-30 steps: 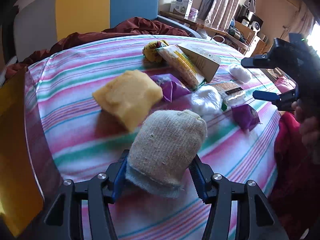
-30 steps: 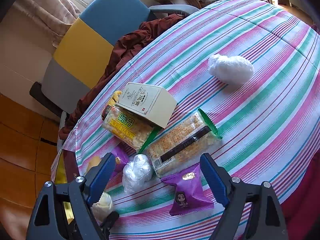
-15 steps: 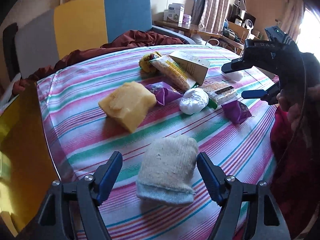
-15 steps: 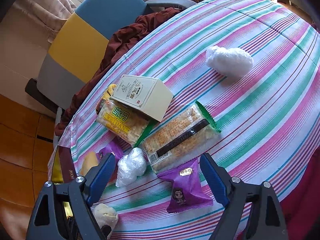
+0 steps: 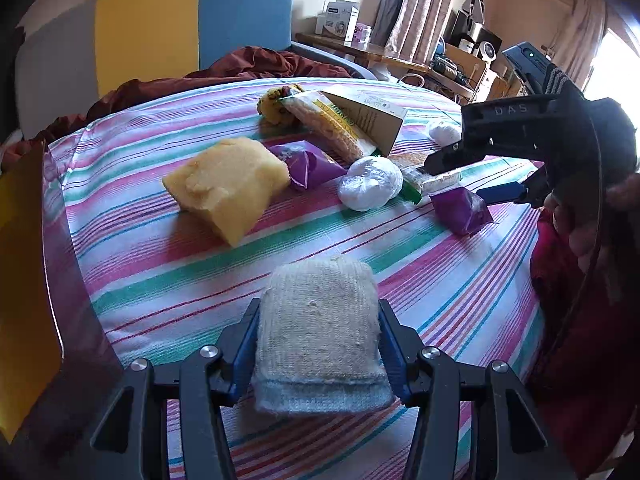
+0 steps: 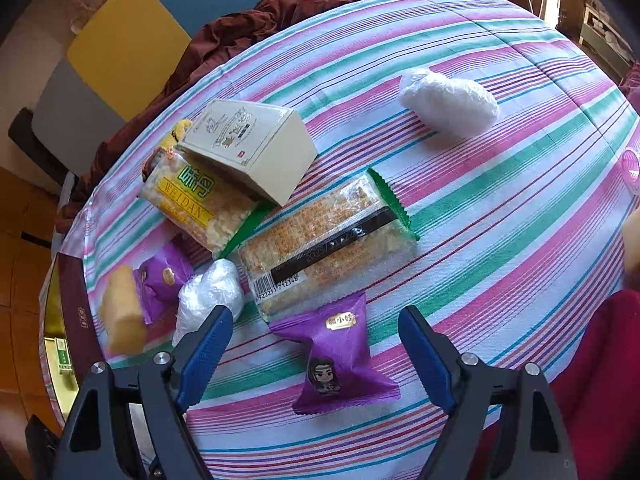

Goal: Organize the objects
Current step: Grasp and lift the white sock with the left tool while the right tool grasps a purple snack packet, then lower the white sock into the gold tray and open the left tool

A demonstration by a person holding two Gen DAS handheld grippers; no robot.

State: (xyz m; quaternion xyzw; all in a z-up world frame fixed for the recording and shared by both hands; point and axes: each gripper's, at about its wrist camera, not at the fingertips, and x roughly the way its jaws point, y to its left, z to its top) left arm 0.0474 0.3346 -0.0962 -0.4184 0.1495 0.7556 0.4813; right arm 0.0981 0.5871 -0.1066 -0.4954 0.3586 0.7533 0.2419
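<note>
Regrasping is in hand: the left gripper (image 5: 318, 344), jaws just closing, is clamped on the knitted cloth roll (image 5: 318, 332) at lower centre; the right gripper (image 6: 316, 344), spread and narrowing, is poised around the purple snack packet (image 6: 334, 354), which a further descent is judged to be needed to reach.

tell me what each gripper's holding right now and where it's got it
Left gripper: beige knitted bundle, gripped across its sides near the blue-edged end. Right gripper: nothing.

A round table under a pink, green and white striped cloth (image 6: 500, 184) bears a cream carton (image 6: 248, 144), purple sachets (image 6: 340, 360), plastic-wrapped crackers (image 6: 324, 236), a yellow sponge (image 5: 228, 184)
</note>
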